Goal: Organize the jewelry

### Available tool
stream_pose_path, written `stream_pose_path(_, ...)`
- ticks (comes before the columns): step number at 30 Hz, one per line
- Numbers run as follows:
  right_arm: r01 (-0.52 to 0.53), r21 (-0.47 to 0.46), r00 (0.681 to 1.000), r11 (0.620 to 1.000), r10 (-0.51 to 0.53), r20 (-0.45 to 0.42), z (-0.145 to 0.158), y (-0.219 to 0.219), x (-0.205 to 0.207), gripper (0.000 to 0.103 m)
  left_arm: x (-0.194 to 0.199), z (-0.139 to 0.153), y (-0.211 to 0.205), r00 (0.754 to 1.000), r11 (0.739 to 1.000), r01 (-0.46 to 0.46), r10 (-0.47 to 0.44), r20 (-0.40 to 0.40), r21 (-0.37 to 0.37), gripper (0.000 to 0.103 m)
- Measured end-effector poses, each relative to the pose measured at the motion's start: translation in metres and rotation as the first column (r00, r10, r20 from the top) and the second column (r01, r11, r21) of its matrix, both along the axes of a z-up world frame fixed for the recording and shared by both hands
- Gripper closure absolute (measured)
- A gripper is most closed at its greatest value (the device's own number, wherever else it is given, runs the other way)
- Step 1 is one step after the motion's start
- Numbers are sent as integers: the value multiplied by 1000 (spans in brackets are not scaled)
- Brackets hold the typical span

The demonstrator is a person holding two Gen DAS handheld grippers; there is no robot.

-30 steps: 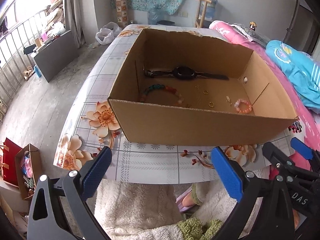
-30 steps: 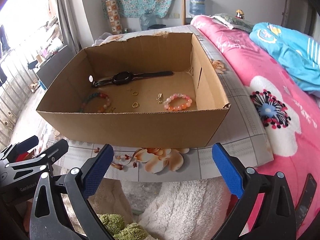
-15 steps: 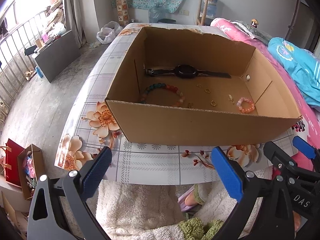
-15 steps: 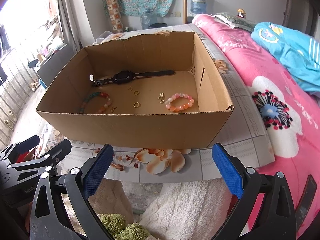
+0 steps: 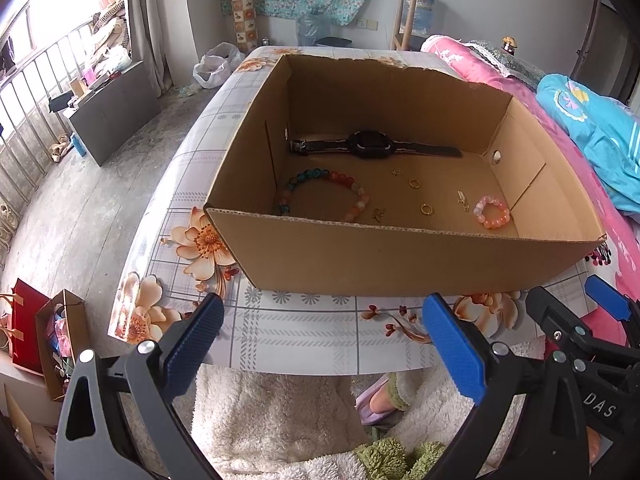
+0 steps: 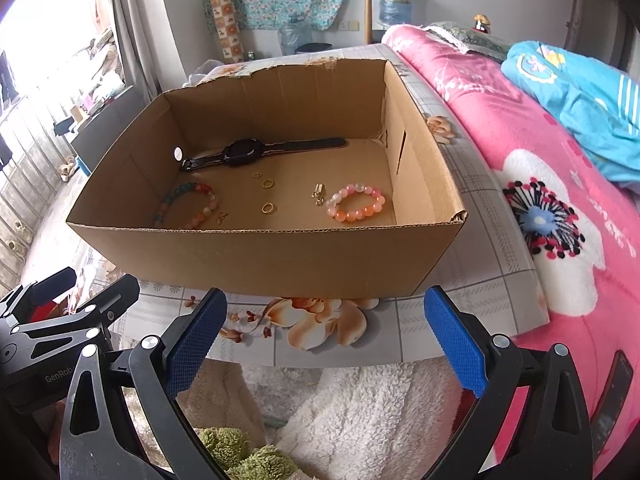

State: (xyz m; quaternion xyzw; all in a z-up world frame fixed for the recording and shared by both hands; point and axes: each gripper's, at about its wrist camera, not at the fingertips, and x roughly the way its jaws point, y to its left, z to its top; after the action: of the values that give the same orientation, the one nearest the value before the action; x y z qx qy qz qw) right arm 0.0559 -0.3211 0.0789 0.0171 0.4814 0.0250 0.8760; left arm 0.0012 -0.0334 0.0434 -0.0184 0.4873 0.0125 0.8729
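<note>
Both held short of the table's [image 5: 304,336] near edge: left gripper [image 5: 320,340] and right gripper [image 6: 326,334], fingers spread wide, gripping nothing. Beyond the fingertips, inside the cardboard box [image 6: 260,258]: watch [image 6: 244,152] by the far wall, pink bracelet [image 6: 356,204] toward the right wall.

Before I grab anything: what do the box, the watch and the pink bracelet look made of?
Box: corrugated cardboard, matte brown; fluting shows along the cut rim. Watch: black strap looks like rubber or silicone, face glossy, probably plastic or glass. Pink bracelet: round translucent glossy beads, glass, stone or plastic; cannot tell which.
</note>
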Motion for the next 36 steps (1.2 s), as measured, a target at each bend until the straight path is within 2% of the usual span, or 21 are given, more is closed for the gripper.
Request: stream_pose_path(36,-1,-5,1000,1000,1,-18,-5,4,9,8,7,-5,5,1000,1000,-13,13,-20,-9,6)
